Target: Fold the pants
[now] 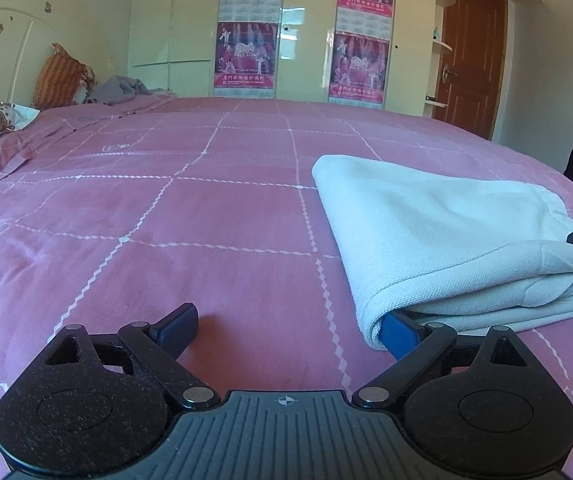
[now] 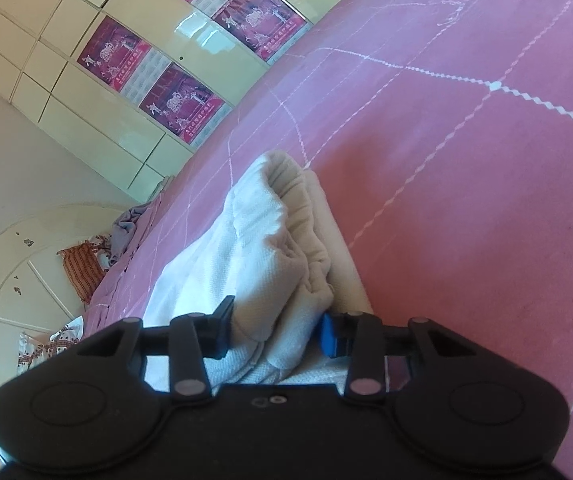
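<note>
We judge fold nearly done: pants (image 1: 446, 232) lie as compact layered stack on pink bed (image 1: 166, 220), only release and tidying left. White textured knit, gathered waistband bunched on top. Left tongs (image 1: 290, 328) wide open, one finger tucked under stack corner, nothing gripped. Right tongs (image 2: 274, 330) partly open, pants bunched between fingers, pads pressing fabric.

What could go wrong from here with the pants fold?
1. The right gripper has bunched pants between its fingers; pulling away now could drag the top layers and undo the fold.
2. The left gripper is wide open, one finger tucked under the pants' near corner; lifting or withdrawing it might flip that corner.
3. The waistband end looks lumpy, so the stack may slump on the bed once released.
</note>
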Demonstrator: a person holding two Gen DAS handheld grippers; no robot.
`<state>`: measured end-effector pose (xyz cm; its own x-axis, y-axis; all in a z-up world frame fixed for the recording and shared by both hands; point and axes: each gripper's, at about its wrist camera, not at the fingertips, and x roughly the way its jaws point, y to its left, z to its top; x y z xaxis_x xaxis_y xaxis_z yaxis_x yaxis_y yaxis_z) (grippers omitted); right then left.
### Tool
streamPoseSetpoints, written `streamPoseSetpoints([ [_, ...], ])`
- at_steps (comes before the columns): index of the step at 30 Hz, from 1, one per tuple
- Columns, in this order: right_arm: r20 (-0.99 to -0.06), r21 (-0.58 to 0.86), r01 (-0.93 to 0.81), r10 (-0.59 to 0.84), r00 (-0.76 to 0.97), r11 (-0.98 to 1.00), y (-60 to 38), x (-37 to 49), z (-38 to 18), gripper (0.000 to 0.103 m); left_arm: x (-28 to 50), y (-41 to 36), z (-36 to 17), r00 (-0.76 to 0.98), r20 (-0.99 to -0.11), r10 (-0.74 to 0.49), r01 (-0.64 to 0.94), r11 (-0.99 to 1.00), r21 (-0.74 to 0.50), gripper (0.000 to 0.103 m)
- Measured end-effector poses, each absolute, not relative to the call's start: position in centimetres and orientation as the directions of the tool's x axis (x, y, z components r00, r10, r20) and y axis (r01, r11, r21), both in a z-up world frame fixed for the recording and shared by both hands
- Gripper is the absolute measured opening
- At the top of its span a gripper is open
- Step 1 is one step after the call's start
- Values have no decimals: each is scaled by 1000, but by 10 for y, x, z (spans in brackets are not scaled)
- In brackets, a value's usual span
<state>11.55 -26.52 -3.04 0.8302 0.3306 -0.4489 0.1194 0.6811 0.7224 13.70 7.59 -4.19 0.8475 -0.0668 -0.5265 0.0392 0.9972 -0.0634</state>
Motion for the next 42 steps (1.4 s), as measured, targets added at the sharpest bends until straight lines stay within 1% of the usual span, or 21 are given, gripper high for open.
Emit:
streamPoseSetpoints([
  [3, -455, 739, 121, 358, 816, 662, -274, 115, -30, 40, 133, 81, -39, 815, -573, -85, 37, 995, -94, 95],
  [5, -458, 753, 141, 358, 814, 643, -286, 110, -25, 45, 126, 89, -36, 791, -606, -78, 11, 993, -114, 95],
  [7, -482, 731, 190, 300, 823, 655, -303, 99, -17, 72, 116, 101, -28, 797, -598, -84, -34, 983, -182, 95],
  [8, -500, 708, 225, 250, 829, 670, -314, 91, -12, 71, 111, 105, -23, 816, -572, -77, -51, 978, -204, 95],
  [9, -501, 693, 235, 222, 836, 681, -324, 85, -8, 61, 109, 107, -17, 834, -547, -67, -61, 975, -213, 94],
  [10, -492, 685, 228, 208, 845, 692, -331, 79, -3, 44, 111, 106, -12, 846, -529, -71, -56, 974, -220, 90],
  [11, -478, 668, 213, 192, 857, 713, -335, 74, 3, 39, 116, 103, -7, 856, -509, -92, -32, 973, -230, 79],
  [12, -470, 645, 198, 179, 864, 738, -334, 72, 9, 32, 123, 98, -3, 858, -497, -126, -1, 969, -247, 53],
  [13, -461, 622, 176, 175, 870, 763, -330, 72, 15, 24, 133, 90, 1, 857, -491, -160, 28, 964, -266, 48],
  [17, -430, 470, 4, 225, 874, 883, -281, 87, 37, 23, 159, 37, 16, 862, -434, -263, 177, 957, -228, 48],
  [21, -437, 285, -152, 269, 858, 946, -223, 101, 44, 23, 171, -12, 8, 832, -464, -305, 270, 952, -141, 48],
  [23, -459, 185, -184, 251, 852, 965, -202, 106, 40, 23, 175, -22, -13, 788, -531, -312, 280, 949, -143, 49],
  [24, -486, 137, -177, 222, 845, 975, -197, 109, 35, 22, 173, -21, -22, 785, -529, -323, 284, 946, -156, 49],
  [25, -540, 82, -154, 173, 823, 985, -191, 115, 27, 16, 169, -18, -26, 790, -512, -336, 294, 942, -165, 49],
  [26, -573, 62, -142, 151, 806, 988, -192, 117, 18, 15, 167, -16, -25, 788, -510, -345, 302, 938, -169, 49],
  [28, -564, 67, -140, 153, 812, 988, -197, 113, 17, 17, 168, -11, -13, 779, -518, -353, 304, 935, -180, 49],
  [30, -574, 74, -145, 160, 803, 987, -198, 116, 26, 17, 173, -4, 2, 807, -480, -345, 301, 939, -169, 49],
  [33, -532, 104, -143, 177, 828, 984, -197, 126, 44, 22, 199, 4, 15, 819, -466, -335, 290, 942, -168, 49],
  [36, -520, 80, -180, 195, 832, 981, -187, 153, 54, 22, 233, 3, 10, 800, -504, -326, 289, 945, -152, 49],
  [38, -536, 42, -210, 199, 820, 977, -177, 173, 50, 22, 252, 3, -4, 744, -559, -366, 309, 930, -198, 49],
  [42, -642, -77, -256, 148, 752, 964, -165, 197, 16, 18, 259, 7, -22, 691, -597, -408, 332, 912, -239, 49],
])
